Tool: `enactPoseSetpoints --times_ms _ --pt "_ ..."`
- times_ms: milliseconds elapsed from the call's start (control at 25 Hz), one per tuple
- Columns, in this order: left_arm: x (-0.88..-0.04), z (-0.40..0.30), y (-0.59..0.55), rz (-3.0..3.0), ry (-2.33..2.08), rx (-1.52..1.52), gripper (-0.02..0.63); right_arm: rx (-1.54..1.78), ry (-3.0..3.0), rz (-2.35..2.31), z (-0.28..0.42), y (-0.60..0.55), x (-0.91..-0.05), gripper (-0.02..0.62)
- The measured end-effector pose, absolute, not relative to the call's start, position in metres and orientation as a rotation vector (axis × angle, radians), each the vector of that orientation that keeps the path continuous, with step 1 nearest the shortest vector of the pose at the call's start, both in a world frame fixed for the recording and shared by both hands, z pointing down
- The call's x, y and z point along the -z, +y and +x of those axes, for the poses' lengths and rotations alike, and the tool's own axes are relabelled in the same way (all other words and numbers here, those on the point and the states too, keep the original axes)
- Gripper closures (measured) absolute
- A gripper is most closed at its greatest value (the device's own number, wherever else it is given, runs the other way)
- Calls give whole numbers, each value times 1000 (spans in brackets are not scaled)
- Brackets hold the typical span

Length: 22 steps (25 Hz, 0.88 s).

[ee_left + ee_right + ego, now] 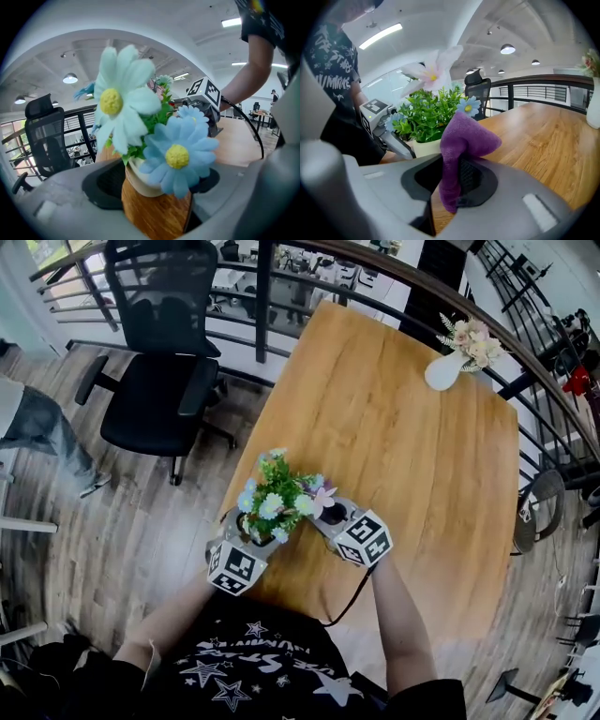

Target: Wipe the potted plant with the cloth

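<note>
Head view: both forearms reached forward over the near end of the wooden table [403, 446], with an office chair [159, 352] and a railing [394, 277] beyond. The left gripper [248, 529] and right gripper [323, 510] flanked the potted plant [275, 495].

Left gripper view: jaws were closed against the cream pot [140, 180].

Right gripper view: jaws clamped a purple cloth [464, 140], held just beside the foliage.

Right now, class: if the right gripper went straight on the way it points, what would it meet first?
Most likely the potted plant: its green leaves stand just beyond the purple cloth pinched in the right gripper, slightly left of centre. Depth is unclear, so it may only brush them.
</note>
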<state>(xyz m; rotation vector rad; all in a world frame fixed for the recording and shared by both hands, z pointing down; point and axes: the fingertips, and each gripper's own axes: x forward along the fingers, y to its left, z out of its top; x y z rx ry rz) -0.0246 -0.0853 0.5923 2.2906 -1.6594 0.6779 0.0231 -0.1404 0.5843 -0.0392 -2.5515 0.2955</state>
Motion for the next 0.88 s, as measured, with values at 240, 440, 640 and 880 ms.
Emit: enactPoseSetpoints --times_ms 240,440,640,880 --pt "-592 -25 -87 2304 -1664 -664 215 -389 -2580 97 29 -125 -585 515" --pt "-591 -26 -88 2309 -1642 -674 215 -442 -2590 195 32 -112 -584 515" --pt "-589 -25 -90 2307 -1634 -679 215 -497 -2594 237 35 -92 -583 515" --pt "-590 -23 -89 2307 -1621 -689 215 -535 -2580 233 32 -63 -584 515"
